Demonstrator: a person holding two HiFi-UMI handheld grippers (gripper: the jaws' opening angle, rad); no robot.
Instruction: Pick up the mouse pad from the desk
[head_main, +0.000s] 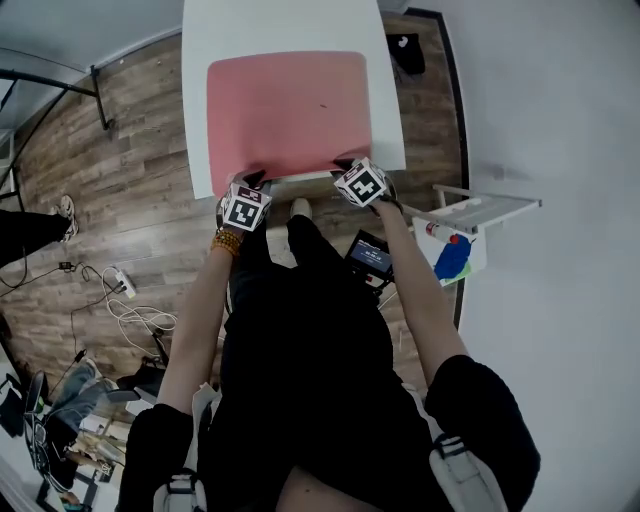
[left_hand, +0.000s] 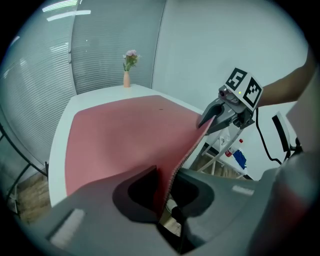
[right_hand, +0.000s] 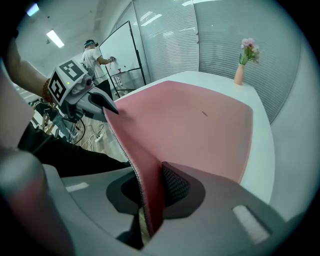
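A large pink mouse pad (head_main: 288, 110) lies on the white desk (head_main: 290, 25), its near edge lifted off the desk. My left gripper (head_main: 252, 184) is shut on the pad's near left corner, and my right gripper (head_main: 347, 170) is shut on its near right corner. In the left gripper view the pink mouse pad (left_hand: 120, 135) runs from between my jaws across to the right gripper (left_hand: 207, 120), its stitched edge pinched between the jaws. In the right gripper view the mouse pad (right_hand: 195, 130) stretches toward the left gripper (right_hand: 112, 109).
A small vase with pink flowers (left_hand: 129, 67) stands at the desk's far corner. A white side rack (head_main: 480, 210) with bottles sits to the right of the desk. Cables and a power strip (head_main: 122, 285) lie on the wood floor at left. A person (right_hand: 92, 57) stands by a whiteboard.
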